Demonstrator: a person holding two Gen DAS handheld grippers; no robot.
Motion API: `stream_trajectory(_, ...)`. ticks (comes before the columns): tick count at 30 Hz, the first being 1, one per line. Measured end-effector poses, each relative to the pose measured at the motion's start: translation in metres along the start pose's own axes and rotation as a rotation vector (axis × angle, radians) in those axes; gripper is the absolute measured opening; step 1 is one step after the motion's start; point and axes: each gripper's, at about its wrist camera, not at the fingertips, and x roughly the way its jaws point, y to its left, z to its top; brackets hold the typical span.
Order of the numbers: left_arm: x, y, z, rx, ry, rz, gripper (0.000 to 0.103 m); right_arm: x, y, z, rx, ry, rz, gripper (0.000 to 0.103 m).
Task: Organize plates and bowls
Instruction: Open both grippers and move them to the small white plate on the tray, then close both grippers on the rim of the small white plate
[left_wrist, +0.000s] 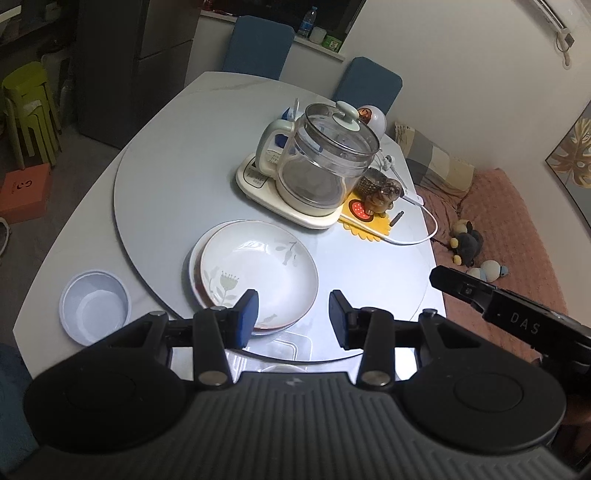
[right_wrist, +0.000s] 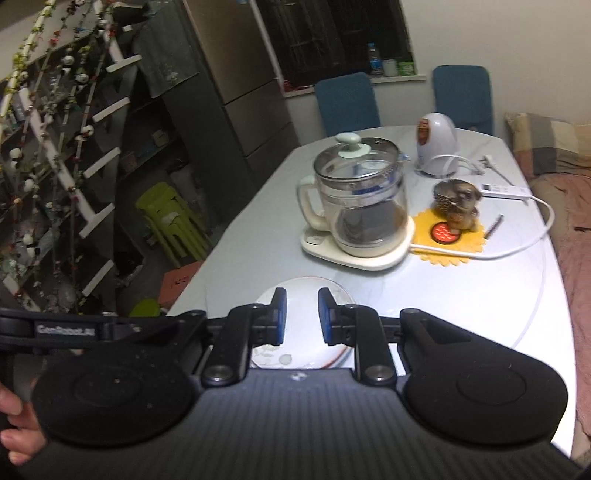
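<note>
A white plate with grey flower prints (left_wrist: 258, 269) lies on top of another plate on the grey turntable (left_wrist: 166, 192). A small white bowl (left_wrist: 94, 306) sits to its left near the table edge. My left gripper (left_wrist: 293, 317) is open and empty, just above the stack's near rim. My right gripper (right_wrist: 300, 315) is open and empty, hovering above the same plates (right_wrist: 306, 343). The right gripper's body also shows in the left wrist view (left_wrist: 509, 314), at the right.
A glass kettle (left_wrist: 325, 162) on a cream base stands behind the plates. A figurine (left_wrist: 384, 195) on a yellow mat, a white cable (left_wrist: 424, 229) and a white round device (right_wrist: 437, 147) lie to the right. A clear plastic container (left_wrist: 284, 347) sits below my left gripper.
</note>
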Motion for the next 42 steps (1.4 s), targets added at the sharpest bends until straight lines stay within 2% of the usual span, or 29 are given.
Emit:
stream_trajectory(3,-0.013,0.010,-0.011,0.025,-0.003,0.009,0.047,-0.012,0.004,-0.012,0.064,-0.013,-0.004,0.023)
stream_trajectory(9,-0.026,0.029,-0.027,0.028,0.016,-0.024,0.047,-0.021,0.019,-0.037,0.063,0.014,-0.063,0.023)
stream_trajectory(15,-0.014,0.043,-0.040,0.040,0.063,-0.042,0.047,-0.027,0.024,-0.052,0.078,0.022,-0.129,0.023)
stream_trajectory(17,-0.005,0.046,-0.045,0.044,0.087,-0.045,0.051,-0.027,0.023,-0.058,0.079,0.034,-0.142,0.023)
stream_trajectory(19,0.005,0.047,-0.048,0.043,0.101,-0.042,0.060,-0.024,0.022,-0.063,0.081,0.053,-0.165,0.025)
stream_trajectory(21,0.012,0.049,-0.049,0.044,0.115,-0.038,0.063,-0.021,0.021,-0.067,0.081,0.064,-0.181,0.038)
stream_trajectory(24,0.024,0.049,-0.052,0.063,0.135,-0.035,0.067,-0.014,0.016,-0.075,0.101,0.086,-0.187,0.049)
stream_trajectory(30,0.063,0.051,-0.063,0.096,0.204,-0.047,0.066,0.015,0.008,-0.097,0.128,0.180,-0.195,0.048)
stream_trajectory(34,0.093,0.047,-0.076,0.185,0.240,-0.027,0.065,0.038,-0.001,-0.114,0.160,0.244,-0.192,0.047)
stream_trajectory(38,0.120,0.048,-0.089,0.199,0.294,-0.047,0.065,0.058,-0.008,-0.129,0.164,0.298,-0.194,0.047)
stream_trajectory(41,0.138,0.051,-0.099,0.184,0.331,-0.067,0.059,0.072,-0.016,-0.136,0.170,0.327,-0.195,0.047)
stream_trajectory(42,0.144,0.052,-0.102,0.176,0.344,-0.073,0.054,0.076,-0.019,-0.138,0.175,0.335,-0.196,0.046)
